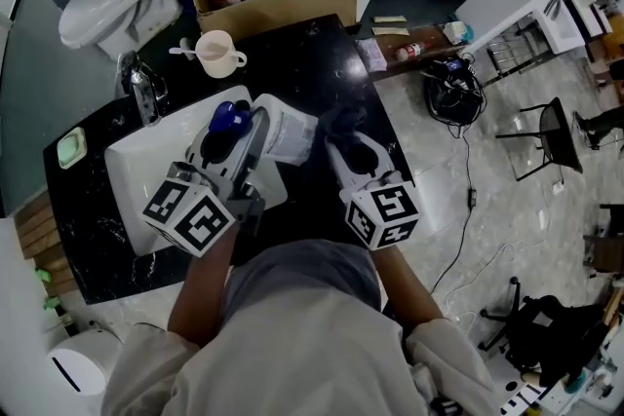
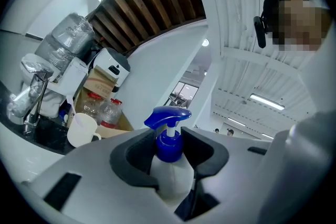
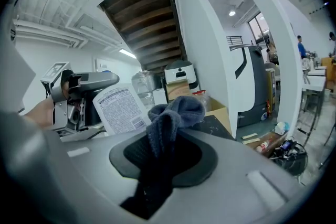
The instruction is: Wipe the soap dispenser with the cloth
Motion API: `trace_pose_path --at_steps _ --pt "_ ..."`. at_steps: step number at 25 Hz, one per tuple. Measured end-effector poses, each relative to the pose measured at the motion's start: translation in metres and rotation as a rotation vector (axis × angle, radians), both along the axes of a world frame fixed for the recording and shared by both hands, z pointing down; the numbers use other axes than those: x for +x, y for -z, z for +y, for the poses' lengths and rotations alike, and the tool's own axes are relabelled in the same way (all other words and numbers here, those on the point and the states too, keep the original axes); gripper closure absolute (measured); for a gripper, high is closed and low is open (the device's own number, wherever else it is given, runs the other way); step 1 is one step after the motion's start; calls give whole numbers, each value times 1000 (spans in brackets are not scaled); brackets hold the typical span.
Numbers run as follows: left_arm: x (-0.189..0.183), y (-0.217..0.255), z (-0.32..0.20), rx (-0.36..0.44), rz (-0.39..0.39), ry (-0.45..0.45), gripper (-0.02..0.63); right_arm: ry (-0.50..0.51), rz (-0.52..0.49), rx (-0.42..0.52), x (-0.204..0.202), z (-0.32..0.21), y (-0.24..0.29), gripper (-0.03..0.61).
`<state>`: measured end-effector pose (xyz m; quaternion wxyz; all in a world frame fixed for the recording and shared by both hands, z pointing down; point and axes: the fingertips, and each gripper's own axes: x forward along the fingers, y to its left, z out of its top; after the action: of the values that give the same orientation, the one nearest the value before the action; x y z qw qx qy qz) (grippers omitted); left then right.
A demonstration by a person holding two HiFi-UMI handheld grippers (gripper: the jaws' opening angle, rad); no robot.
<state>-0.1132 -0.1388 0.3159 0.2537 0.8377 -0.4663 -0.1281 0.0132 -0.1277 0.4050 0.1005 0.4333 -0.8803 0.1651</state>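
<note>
The soap dispenser [image 1: 286, 133], a white bottle with a blue pump, lies tilted over the sink's right edge. My left gripper [image 1: 239, 136] is shut on it. In the left gripper view the jaws close round the dispenser [image 2: 169, 165] just below its blue pump head. My right gripper [image 1: 351, 151] is shut on a dark blue-grey cloth [image 1: 343, 122], just right of the bottle and apart from it. In the right gripper view the cloth [image 3: 173, 115] bunches up between the jaws of that gripper [image 3: 165, 155], and the bottle's printed label [image 3: 122, 107] shows to its left.
Below my left gripper a white sink [image 1: 132, 175] with a chrome faucet [image 1: 144, 93] is set in the black counter [image 1: 327, 73]. A white mug [image 1: 216, 54] stands behind it, then a cardboard box [image 1: 283, 0] of jars. A green soap dish [image 1: 71, 148] lies at the left.
</note>
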Motion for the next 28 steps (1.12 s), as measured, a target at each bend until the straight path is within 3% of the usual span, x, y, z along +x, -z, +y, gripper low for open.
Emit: trace_pose_path --at_steps 28 --pt "20 -13 -14 -1 -3 19 468 5 -187 -19 -19 11 23 500"
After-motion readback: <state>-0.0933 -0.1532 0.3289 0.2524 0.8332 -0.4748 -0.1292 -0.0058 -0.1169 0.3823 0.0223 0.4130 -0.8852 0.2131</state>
